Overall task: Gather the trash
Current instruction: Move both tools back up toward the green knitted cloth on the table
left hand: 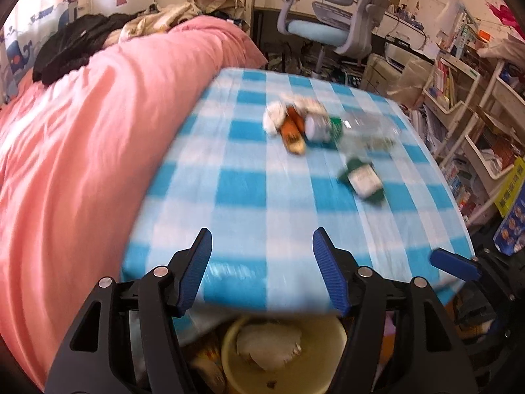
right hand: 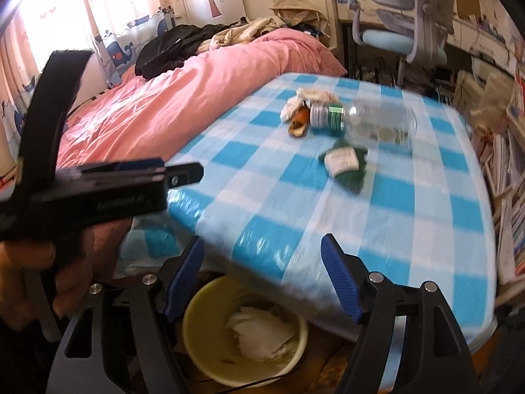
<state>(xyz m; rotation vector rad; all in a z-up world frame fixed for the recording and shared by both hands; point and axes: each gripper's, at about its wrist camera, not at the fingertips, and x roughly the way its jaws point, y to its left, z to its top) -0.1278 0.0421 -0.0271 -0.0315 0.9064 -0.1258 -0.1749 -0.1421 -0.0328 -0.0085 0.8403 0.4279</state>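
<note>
Blue-checked table [left hand: 249,190] beside pink bed [left hand: 82,151] — yellow bin [right hand: 197,338] below

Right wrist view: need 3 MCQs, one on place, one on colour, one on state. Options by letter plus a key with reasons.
1. Where is the yellow bin?
A. On the tablecloth
B. Below the table's near edge
C. On the bed

2. What colours is the tablecloth?
A. Blue and white checks
B. Plain pink
C. Green stripes

3. How does the clear bottle stand?
A. Upright
B. Lying on its side
C. Held in the tongs

Key:
1 B, it sits low between the right tongs, under the table's near edge, with crumpled paper inside.
2 A, blue and white squares cover the table.
3 B, it lies on the cloth with its cap pointing sideways.
</note>
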